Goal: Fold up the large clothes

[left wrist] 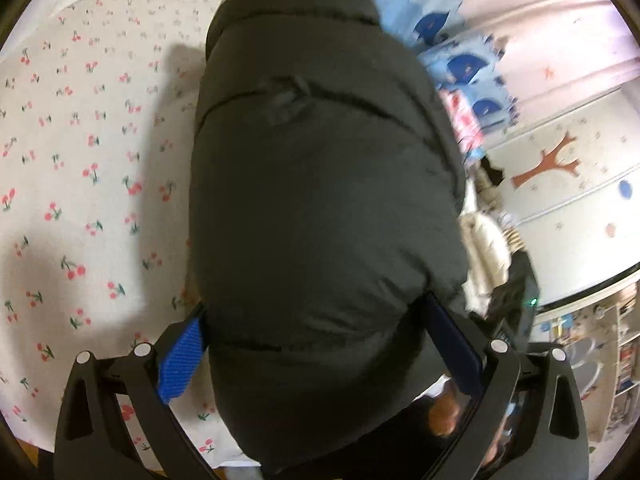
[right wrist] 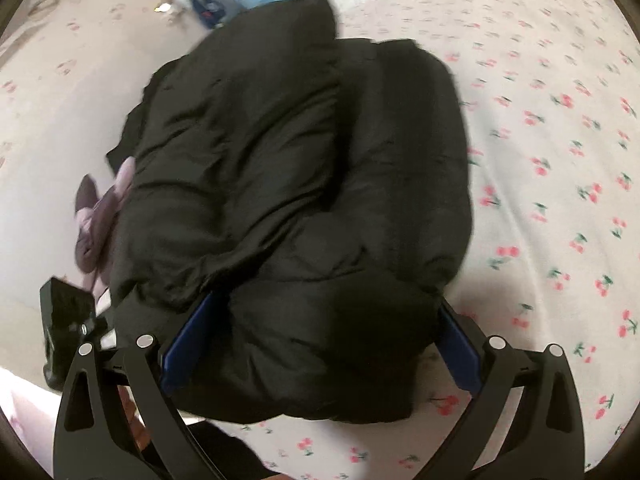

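Observation:
A black puffer jacket (left wrist: 320, 184) lies folded into a thick bundle on a cherry-print bedsheet (left wrist: 80, 140). In the left wrist view my left gripper (left wrist: 320, 344) straddles the near end of the bundle, a blue-padded finger on each side, spread wide and pressed into the padding. In the right wrist view the jacket (right wrist: 296, 168) also fills the middle, and my right gripper (right wrist: 320, 344) stands the same way, wide around another end of the bundle. Whether either gripper squeezes the jacket is unclear.
A blue patterned quilt (left wrist: 440, 20) lies at the far side of the bed. A purple garment (right wrist: 96, 220) lies left of the jacket. A cream garment (left wrist: 484, 256) sits to the right. A decorated wall (left wrist: 560, 160) is beyond.

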